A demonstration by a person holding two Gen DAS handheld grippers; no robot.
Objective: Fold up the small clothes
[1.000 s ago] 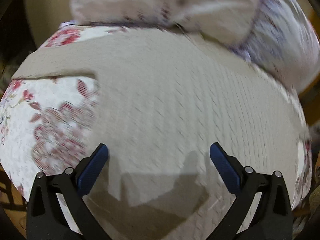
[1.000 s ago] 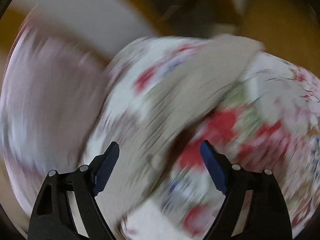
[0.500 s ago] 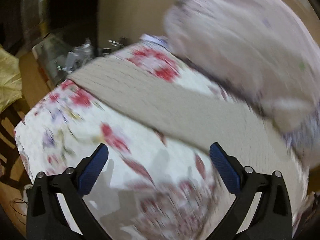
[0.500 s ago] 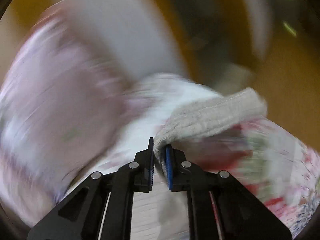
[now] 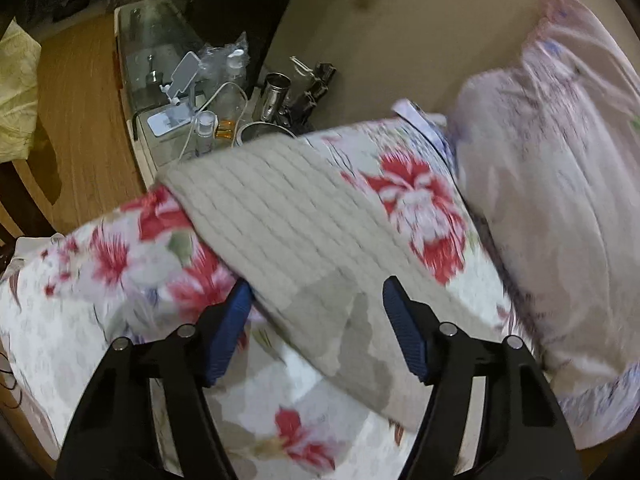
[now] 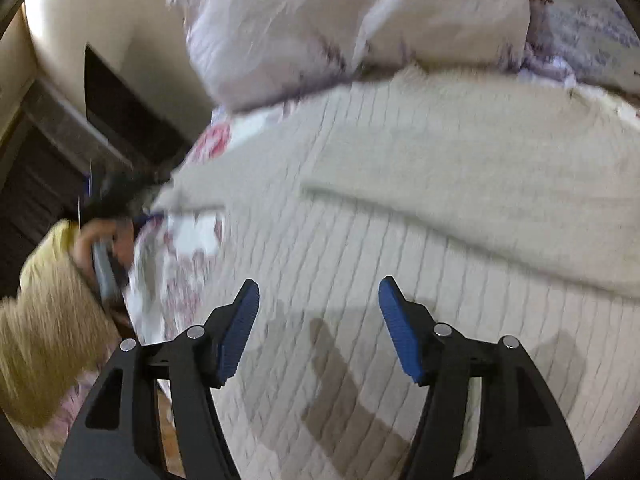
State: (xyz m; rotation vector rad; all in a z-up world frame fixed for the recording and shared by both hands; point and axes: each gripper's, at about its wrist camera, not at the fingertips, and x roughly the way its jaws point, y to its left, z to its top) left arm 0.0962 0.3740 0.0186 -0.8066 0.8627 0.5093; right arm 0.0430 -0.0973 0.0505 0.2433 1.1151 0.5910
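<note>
Floral red-and-white quilted bedspread (image 5: pixel 120 264) covers the bed, a pale lilac pillow (image 5: pixel 560 200) at its head edge and a cluttered glass-topped side table (image 5: pixel 168 80) beyond its corner. Across it lies the beige ribbed knit garment (image 6: pixel 400 240), one fold apparently made. Left tool (image 5: pixel 316 312) and right tool (image 6: pixel 318 308) both gape wide, empty. Next: pinch an edge for another fold.

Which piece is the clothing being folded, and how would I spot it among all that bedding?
Start at the big pale pillow against the headboard. In front of it spreads a white bedsheet with red flowers, and on that sheet lies the beige ribbed knit garment. It is the only plain, unprinted cloth there, with raised parallel ribs running across it.
</note>
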